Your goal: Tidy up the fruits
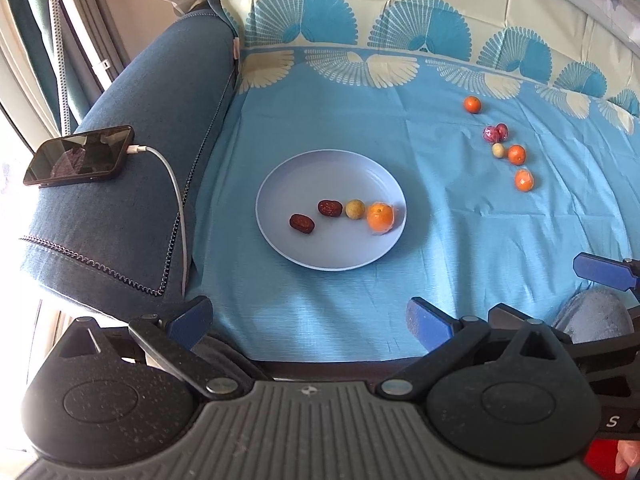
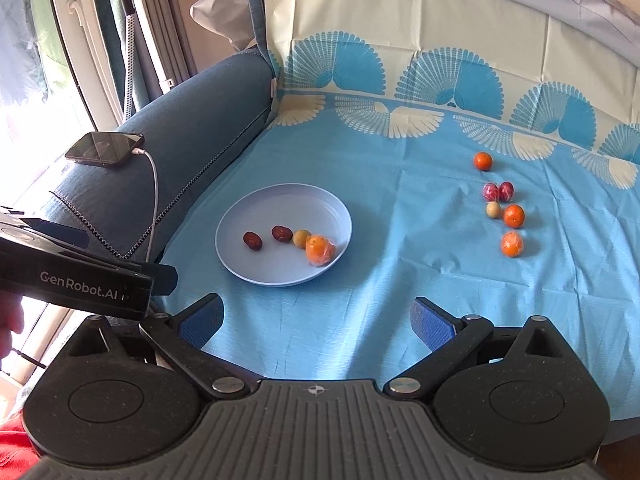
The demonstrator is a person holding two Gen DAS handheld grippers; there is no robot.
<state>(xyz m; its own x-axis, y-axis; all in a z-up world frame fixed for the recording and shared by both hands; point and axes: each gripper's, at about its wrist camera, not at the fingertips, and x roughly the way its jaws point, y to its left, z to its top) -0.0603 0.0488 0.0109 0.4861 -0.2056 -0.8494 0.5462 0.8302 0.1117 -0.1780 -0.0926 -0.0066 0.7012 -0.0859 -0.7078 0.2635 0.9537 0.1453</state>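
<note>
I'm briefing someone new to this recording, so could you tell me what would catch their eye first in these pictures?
First the pale plate in the middle of the blue cloth, holding two dates, a small yellowish fruit and a wrapped orange in a row. Then the loose fruits scattered to its right, and the phone charging on the sofa arm at left. Both hand-held grippers are open and empty.

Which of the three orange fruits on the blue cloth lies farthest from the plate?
The small orange fruit nearest the fan-patterned border, alone beyond the two red fruits.
</note>
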